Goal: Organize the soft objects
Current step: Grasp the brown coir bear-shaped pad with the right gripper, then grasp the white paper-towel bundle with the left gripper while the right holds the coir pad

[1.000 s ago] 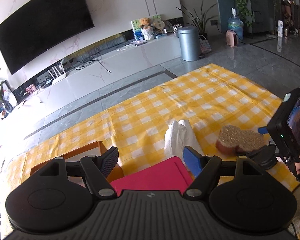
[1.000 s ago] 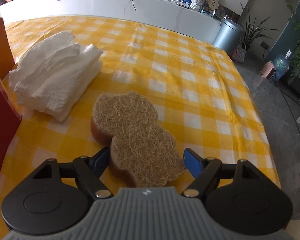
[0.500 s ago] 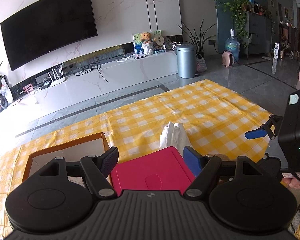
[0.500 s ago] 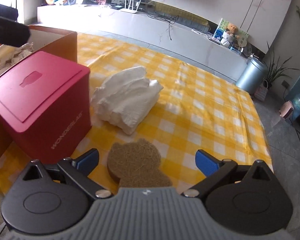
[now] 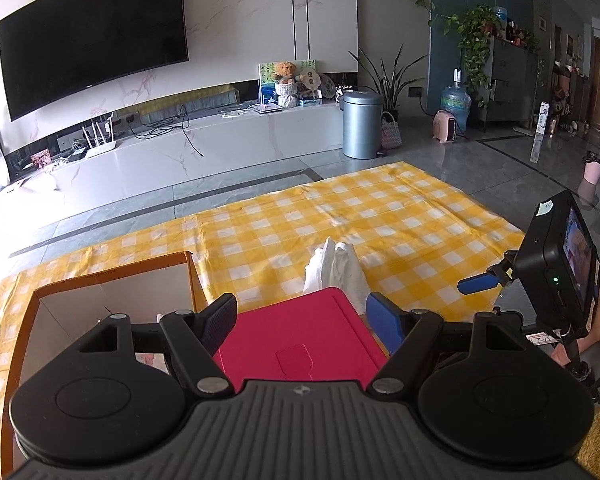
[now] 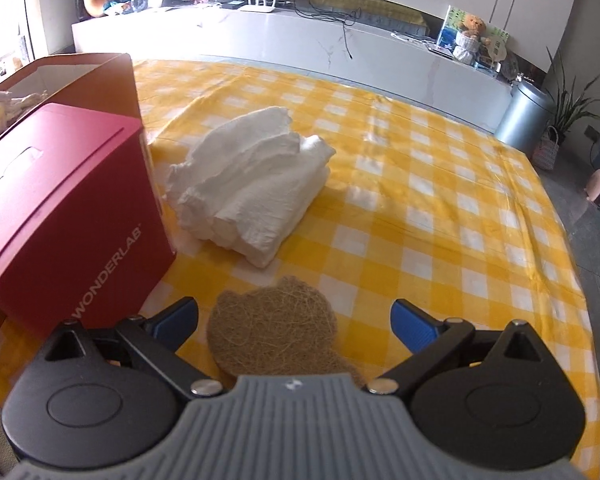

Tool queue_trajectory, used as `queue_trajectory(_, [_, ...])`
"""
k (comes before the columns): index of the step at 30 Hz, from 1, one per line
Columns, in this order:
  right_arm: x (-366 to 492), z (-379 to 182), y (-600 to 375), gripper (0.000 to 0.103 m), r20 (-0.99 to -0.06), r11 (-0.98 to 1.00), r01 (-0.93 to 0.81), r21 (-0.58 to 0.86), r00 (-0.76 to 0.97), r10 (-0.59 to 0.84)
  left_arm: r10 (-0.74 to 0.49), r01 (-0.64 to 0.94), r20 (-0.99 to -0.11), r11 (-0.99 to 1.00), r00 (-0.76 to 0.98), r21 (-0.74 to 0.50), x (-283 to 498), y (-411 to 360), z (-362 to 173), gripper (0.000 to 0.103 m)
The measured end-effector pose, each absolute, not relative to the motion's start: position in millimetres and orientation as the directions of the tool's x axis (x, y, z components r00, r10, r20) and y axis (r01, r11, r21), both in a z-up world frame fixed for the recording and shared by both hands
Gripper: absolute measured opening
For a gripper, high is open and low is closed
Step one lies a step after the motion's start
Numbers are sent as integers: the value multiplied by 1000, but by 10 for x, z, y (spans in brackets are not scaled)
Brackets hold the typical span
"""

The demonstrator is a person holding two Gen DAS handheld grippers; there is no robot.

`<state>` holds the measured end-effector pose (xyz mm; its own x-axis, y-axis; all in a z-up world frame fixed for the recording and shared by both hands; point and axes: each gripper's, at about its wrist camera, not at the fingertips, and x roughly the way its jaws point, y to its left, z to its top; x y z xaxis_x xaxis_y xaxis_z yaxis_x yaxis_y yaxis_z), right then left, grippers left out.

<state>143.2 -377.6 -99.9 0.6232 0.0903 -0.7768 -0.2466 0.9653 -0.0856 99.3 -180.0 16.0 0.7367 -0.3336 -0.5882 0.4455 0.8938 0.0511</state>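
Since a second earlier, my right claw (image 6: 294, 322) had let go of the brown loofah pad (image 6: 274, 334) and drawn back from it; its jaws stood spread wide, the pad lying on the yellow checked cloth (image 6: 440, 216) between them, untouched. Just beyond lay the folded white towel (image 6: 248, 196), beside the red box (image 6: 60, 216). My left claw (image 5: 302, 320) hung spread and empty above that box, with the orange carton (image 5: 112, 284) alongside it.

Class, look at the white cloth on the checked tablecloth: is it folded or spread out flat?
Folded. The white cloth sits as a thick bundle with several stacked layers showing along its edge, beside the red box.
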Motion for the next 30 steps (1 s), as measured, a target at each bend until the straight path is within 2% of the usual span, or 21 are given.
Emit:
queue_trajectory(4, [1535, -1158, -3755, 101, -831, 973, -207, -107, 555, 27, -335, 444, -598, 895, 728, 38, 1019, -1768, 127, 87])
queue_trajectory(7, [1584, -1254, -3740, 100, -856, 972, -218, -92, 515, 34, -332, 442, -610, 896, 719, 34, 1038, -1776, 114, 87])
queue_trajectory(9, [1569, -1297, -3712, 94, -859, 964, -245, -99, 511, 41, -328, 442, -613, 896, 719, 38, 1036, -1780, 121, 87])
queue_trajectory(10, [1582, -1309, -3715, 81, -863, 967, -237, -97, 503, 37, -324, 440, -614, 897, 720, 43, 1037, -1782, 130, 87])
queue_trajectory(12, [1590, -1277, -3767, 75, -862, 977, -203, -69, 505, 45, -313, 434, -618, 899, 721, 51, 1037, -1788, 140, 87])
queue_trajectory(21, [1470, -989, -3965, 74, -784, 992, -50, -112, 619, -58, -271, 424, -633, 900, 725, 101, 1051, -1984, 211, 87])
queue_trajectory(27, [1412, -819, -4158, 74, -729, 995, 43, -88, 678, -94, -261, 458, -641, 874, 722, 161, 1107, -2290, 266, 87])
queue_trajectory(30, [1377, -765, -4245, 74, -708, 996, 78, -42, 702, -84, -311, 511, -675, 852, 669, 114, 1219, -2469, 249, 87])
